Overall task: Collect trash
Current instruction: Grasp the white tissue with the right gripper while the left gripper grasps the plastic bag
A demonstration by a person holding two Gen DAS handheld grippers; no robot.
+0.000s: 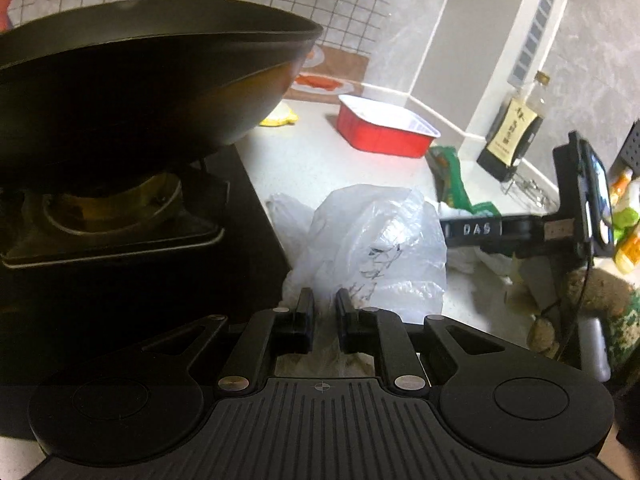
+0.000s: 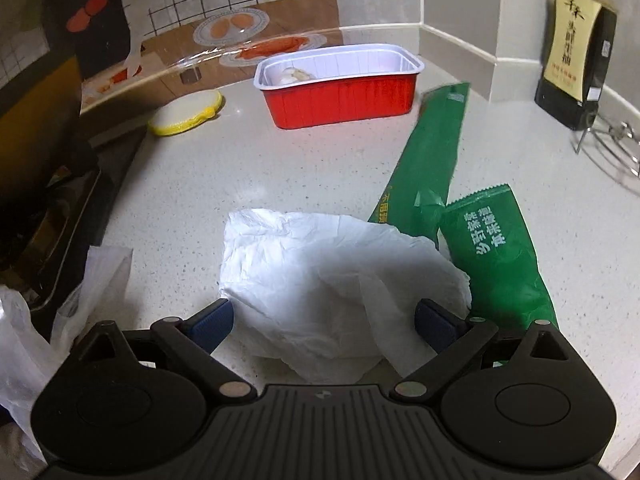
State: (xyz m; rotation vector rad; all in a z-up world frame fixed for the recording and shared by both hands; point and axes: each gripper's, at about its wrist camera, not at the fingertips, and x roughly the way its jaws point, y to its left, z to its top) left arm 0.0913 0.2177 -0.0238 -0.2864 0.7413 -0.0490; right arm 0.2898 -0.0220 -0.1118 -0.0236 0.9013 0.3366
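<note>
My left gripper (image 1: 325, 300) is shut on the edge of a clear plastic bag (image 1: 376, 248) that stands on the white counter beside the stove. My right gripper (image 2: 326, 314) is open, its blue pads on either side of a crumpled white tissue (image 2: 320, 268) lying on the counter. Two green wrappers lie to the right of the tissue: a long one (image 2: 430, 152) and a shorter one (image 2: 496, 256). A red foil tray (image 2: 340, 84) with white scraps inside sits farther back. The plastic bag shows at the left edge of the right wrist view (image 2: 24, 340). The right gripper also shows in the left wrist view (image 1: 472, 232).
A black wok (image 1: 140, 80) sits on the stove burner (image 1: 112, 212) at left. A yellow-edged sponge (image 2: 186, 112) lies near the backsplash. A dark sauce bottle (image 2: 576, 56) and a wire rack (image 2: 612, 148) stand at the back right corner. Packets (image 1: 624, 220) sit at far right.
</note>
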